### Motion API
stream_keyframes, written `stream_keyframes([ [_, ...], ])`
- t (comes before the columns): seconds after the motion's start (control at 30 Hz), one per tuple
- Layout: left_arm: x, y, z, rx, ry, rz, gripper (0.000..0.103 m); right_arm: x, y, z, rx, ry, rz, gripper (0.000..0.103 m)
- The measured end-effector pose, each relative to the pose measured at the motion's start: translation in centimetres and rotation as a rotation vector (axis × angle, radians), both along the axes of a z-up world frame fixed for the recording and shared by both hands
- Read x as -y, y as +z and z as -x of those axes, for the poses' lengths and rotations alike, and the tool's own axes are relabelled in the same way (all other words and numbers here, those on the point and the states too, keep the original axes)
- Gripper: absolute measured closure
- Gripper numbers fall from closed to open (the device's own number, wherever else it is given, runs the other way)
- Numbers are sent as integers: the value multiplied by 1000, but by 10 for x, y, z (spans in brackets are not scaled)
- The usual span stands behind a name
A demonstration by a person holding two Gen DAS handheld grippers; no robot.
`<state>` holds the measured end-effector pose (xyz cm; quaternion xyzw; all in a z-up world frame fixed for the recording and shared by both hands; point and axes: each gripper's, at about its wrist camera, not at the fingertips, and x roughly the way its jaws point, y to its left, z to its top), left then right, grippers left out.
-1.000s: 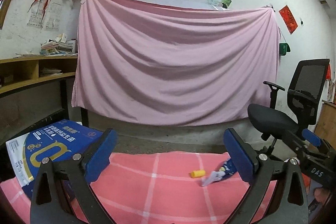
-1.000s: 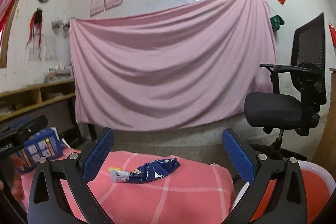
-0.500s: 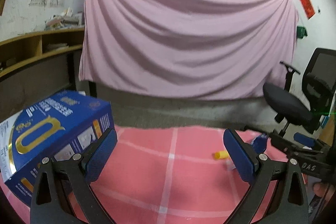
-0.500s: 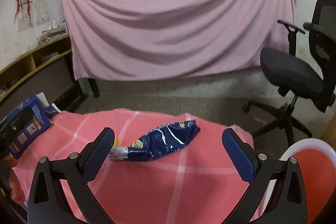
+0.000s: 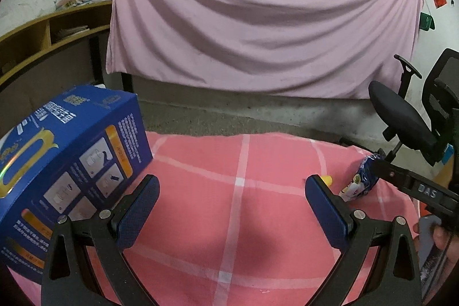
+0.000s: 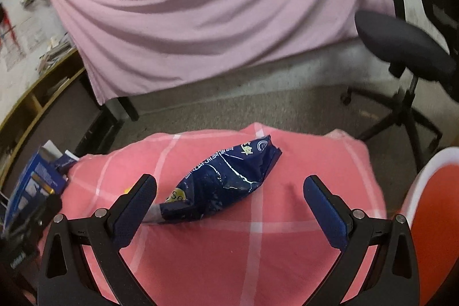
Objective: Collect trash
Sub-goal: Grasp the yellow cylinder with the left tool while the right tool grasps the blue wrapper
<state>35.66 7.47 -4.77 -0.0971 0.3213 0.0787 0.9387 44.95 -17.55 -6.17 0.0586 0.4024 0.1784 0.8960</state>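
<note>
In the left wrist view, the left gripper (image 5: 232, 208) is seen at the bottom of the frame with its jaws spread wide apart and nothing between them, above a pink checked cloth (image 5: 243, 220). A large blue box (image 5: 66, 162) stands at the left edge of the frame, just beside the left jaw. At the right of the frame, a small yellow object (image 5: 327, 179) and a blue snack bag (image 5: 363, 179) lie on the cloth, partly hidden by the black bar of the other tool.

In the right wrist view, the right gripper (image 6: 229, 208) is likewise held with jaws wide apart and empty. The snack bag (image 6: 226, 182) lies crumpled on the cloth (image 6: 258, 248) in the middle of the frame, between and just beyond the jaw tips. A white-rimmed orange bin (image 6: 430, 220) is seen at the lower right edge. Farther off, a black office chair (image 6: 401, 48) stands at the upper right, and a pink sheet (image 6: 200, 19) hangs across the background.
</note>
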Motion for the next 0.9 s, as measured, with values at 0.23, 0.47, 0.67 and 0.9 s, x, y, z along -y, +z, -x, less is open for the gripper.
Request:
stream_keyframes([
  [0.23,2,-3,-3,-25,-40,26,4,-18,-16,-7,-83,62,103,13],
  [0.47,8,-5,-6,-52,-107,41,4,-10,-16,0,-80,112,126,31],
  [0.67,28,-8,-21,-108,-206,19,11,5,-13,3,-82,148,79,67],
  [0.9,59,-17,-57,-199,-292,37,36,10,-11,8,-67,188,80,80],
])
